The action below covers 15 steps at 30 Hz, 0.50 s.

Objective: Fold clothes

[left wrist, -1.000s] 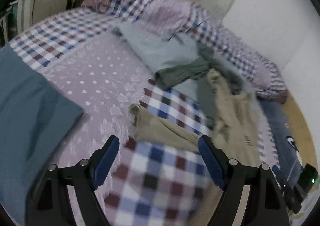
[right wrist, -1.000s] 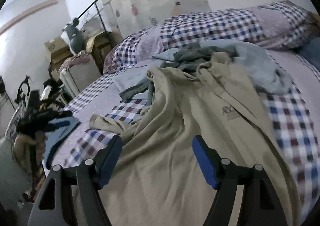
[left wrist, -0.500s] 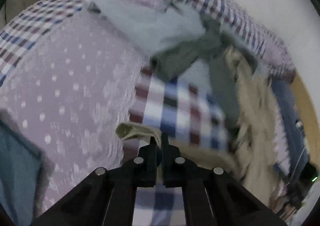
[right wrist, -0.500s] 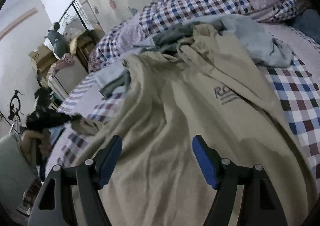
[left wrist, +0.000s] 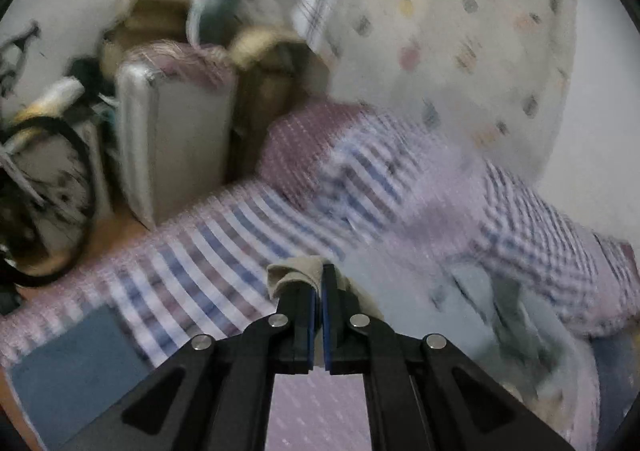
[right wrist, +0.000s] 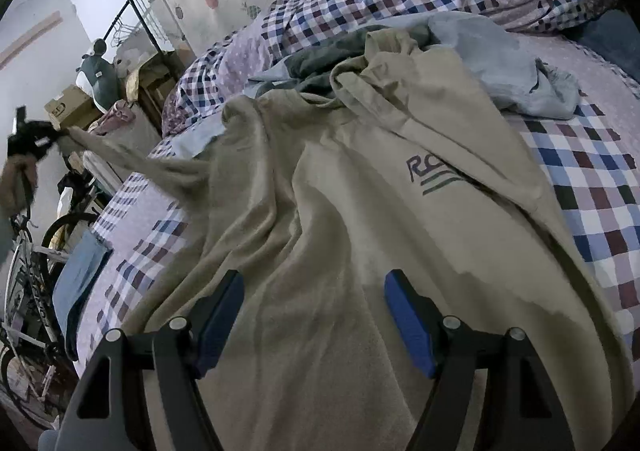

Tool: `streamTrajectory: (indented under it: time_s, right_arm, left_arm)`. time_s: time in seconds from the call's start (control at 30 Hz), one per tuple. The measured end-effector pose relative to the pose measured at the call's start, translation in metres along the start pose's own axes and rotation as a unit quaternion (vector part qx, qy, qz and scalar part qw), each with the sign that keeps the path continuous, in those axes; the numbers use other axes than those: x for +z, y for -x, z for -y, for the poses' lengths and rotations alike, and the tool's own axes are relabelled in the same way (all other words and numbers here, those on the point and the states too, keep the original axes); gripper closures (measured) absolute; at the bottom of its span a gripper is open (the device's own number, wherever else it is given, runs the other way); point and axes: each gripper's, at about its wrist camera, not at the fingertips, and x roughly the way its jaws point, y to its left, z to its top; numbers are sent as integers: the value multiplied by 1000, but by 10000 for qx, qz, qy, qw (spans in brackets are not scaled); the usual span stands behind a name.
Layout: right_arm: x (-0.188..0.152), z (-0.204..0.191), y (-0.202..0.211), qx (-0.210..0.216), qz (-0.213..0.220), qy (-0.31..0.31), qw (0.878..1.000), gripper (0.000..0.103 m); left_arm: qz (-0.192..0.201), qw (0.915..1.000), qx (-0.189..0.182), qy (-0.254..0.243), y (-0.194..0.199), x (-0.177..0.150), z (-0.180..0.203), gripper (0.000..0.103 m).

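A beige sweatshirt with a dark chest logo lies spread across the checked bed. My left gripper is shut on the cuff of its sleeve, held up above the bed. In the right wrist view that same left gripper shows at the far left, pulling the beige sleeve out taut in the air. My right gripper hovers open just over the sweatshirt's lower body, nothing between its blue pads.
A light blue garment and a dark grey-green one are heaped behind the sweatshirt. A folded blue cloth lies at the bed's left edge. A bicycle, suitcase and boxes stand beside the bed.
My left gripper shut on the beige sleeve end, then lifted and swung it up and out to the left. The right gripper moved forward over the sweatshirt and stayed open.
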Motion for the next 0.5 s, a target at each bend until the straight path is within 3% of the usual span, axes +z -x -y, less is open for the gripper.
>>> streamTrajectory:
  time_s: [0.1,0.2,0.27,0.4,0.47,0.5]
  right_arm:
    - [-1,0,-3,-26,-51,-5,10000,27]
    - [-2,-1,-5,-41,-103,17,9999,27]
    - [-4,-3,-9,-68,-165,93,9998,27]
    - [-6,0,-16,-106,-263,91,9996,27]
    - [-6,1,-19,-124,-293,58,9995,27]
    - [-6,1,-19,-125,-293,39,9995,26]
  left_arm:
    - [327,9982,470,201,14,45,-31,102]
    - [452,9965,587,396,17,71,-50,102]
    - [379,9960,734,341,8,76,-53,102]
    - [-154,9946,1007,197,-30,58,-51,100]
    - [-501,9931,1017,296,-52,39,-53,88]
    - [-669,9921,980,402,-60,26,-57,65]
